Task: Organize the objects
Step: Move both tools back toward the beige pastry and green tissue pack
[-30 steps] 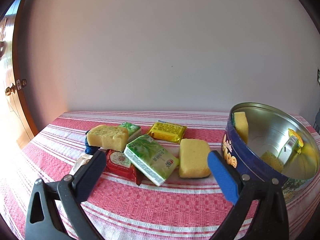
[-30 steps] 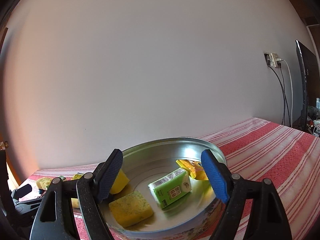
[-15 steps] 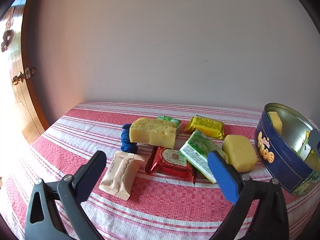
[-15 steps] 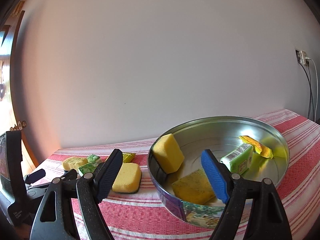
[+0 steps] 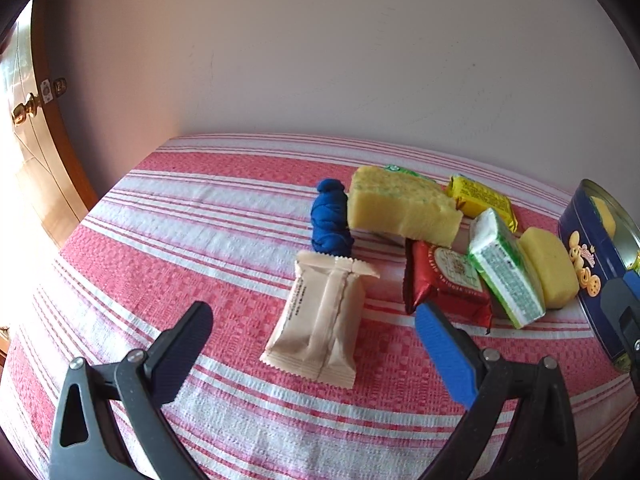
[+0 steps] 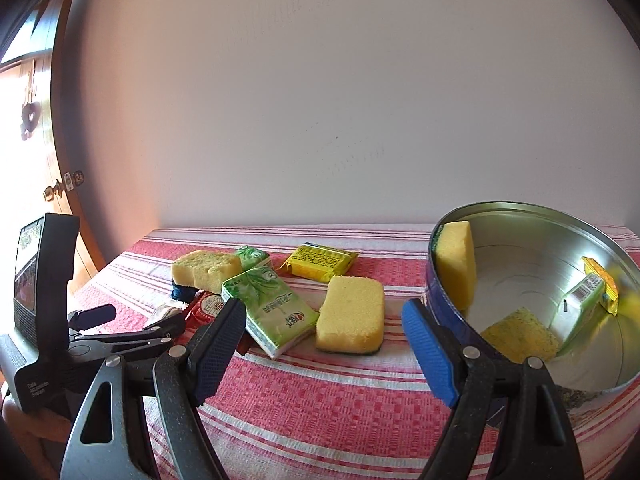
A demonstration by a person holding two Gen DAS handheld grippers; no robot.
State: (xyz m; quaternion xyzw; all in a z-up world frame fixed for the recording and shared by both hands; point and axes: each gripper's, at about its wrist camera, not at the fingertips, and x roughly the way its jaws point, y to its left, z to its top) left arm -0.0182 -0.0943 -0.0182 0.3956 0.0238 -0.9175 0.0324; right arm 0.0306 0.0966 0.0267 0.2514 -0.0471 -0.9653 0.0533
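The left gripper [image 5: 312,320] has swung toward the beige packet [image 5: 322,322], both grippers gaping empty.

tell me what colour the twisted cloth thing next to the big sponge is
Dark blue; the twisted cloth shows best in the left wrist view.

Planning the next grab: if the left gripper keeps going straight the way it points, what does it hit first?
Most likely the beige snack packet, lying on the tablecloth between the open left gripper fingers; depth is uncertain.
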